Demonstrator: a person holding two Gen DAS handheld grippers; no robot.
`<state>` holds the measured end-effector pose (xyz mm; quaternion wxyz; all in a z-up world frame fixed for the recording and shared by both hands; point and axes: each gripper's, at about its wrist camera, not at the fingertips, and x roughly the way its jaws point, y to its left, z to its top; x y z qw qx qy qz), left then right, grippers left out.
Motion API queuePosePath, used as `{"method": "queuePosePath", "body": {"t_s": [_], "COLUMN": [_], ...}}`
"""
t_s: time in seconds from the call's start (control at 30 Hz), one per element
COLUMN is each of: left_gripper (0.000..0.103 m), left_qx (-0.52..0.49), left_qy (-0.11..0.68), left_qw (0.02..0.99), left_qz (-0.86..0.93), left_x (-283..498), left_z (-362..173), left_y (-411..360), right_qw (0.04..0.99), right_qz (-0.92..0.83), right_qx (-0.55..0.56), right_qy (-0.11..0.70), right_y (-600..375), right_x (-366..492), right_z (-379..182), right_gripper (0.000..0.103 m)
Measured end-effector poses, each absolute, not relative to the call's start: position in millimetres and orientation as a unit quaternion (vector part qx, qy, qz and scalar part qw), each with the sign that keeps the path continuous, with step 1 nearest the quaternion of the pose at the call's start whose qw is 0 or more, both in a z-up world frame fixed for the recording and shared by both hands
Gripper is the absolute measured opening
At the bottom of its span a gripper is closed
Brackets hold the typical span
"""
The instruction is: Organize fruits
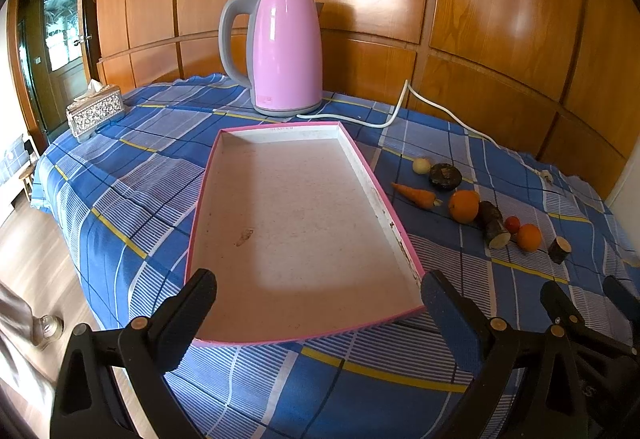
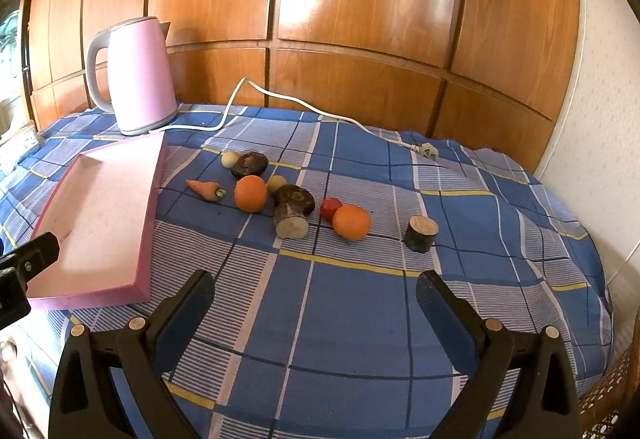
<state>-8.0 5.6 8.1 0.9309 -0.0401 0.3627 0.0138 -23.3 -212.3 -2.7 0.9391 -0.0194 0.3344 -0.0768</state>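
Observation:
A pink-rimmed tray [image 1: 224,155] with a white inside lies empty on the blue checked cloth; it also shows at the left of the right wrist view [image 2: 150,199]. To its right lie a carrot [image 2: 204,190], two oranges [image 2: 250,193] [image 2: 351,222], a small red fruit [image 2: 330,208], two pale round fruits [image 2: 229,159] [image 2: 276,182] and three dark wood pieces [image 2: 250,164] [image 2: 292,216] [image 2: 421,233]. My left gripper [image 1: 318,297] is open over the tray's near end. My right gripper [image 2: 314,299] is open and empty, short of the fruits.
A pink kettle [image 1: 282,51] stands behind the tray, its white cord [image 2: 256,95] running across the cloth to a plug [image 2: 427,150]. A patterned tissue box [image 1: 94,113] sits at the far left. Wooden wall panels stand behind the table. The table edge curves off on both sides.

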Motion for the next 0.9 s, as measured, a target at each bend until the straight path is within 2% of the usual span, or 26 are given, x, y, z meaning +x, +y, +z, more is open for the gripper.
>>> {"method": "queuePosePath", "body": {"t_s": [0.73, 0.9], "left_gripper": [0.103, 0.103], "left_qx": [-0.041, -0.08], "left_qy": [0.367, 0.373], "left_qw": [0.929, 0.922], "left_qz": [0.005, -0.066], "left_x": [-6.8, -3.0], "left_z": [9.3, 6.9], "left_y": [1.6, 3.5], "right_qw": [0.94, 0.939], "right_qz": [-0.075, -0.073], "right_qx": [-0.015, -0.001], "right_qy": [0.332, 0.337], "right_y": [-214.2, -222.3], "right_x": [-23.1, -20.9], "right_z": [-2.6, -6.1], "right_gripper": [0.102, 0.102]}}
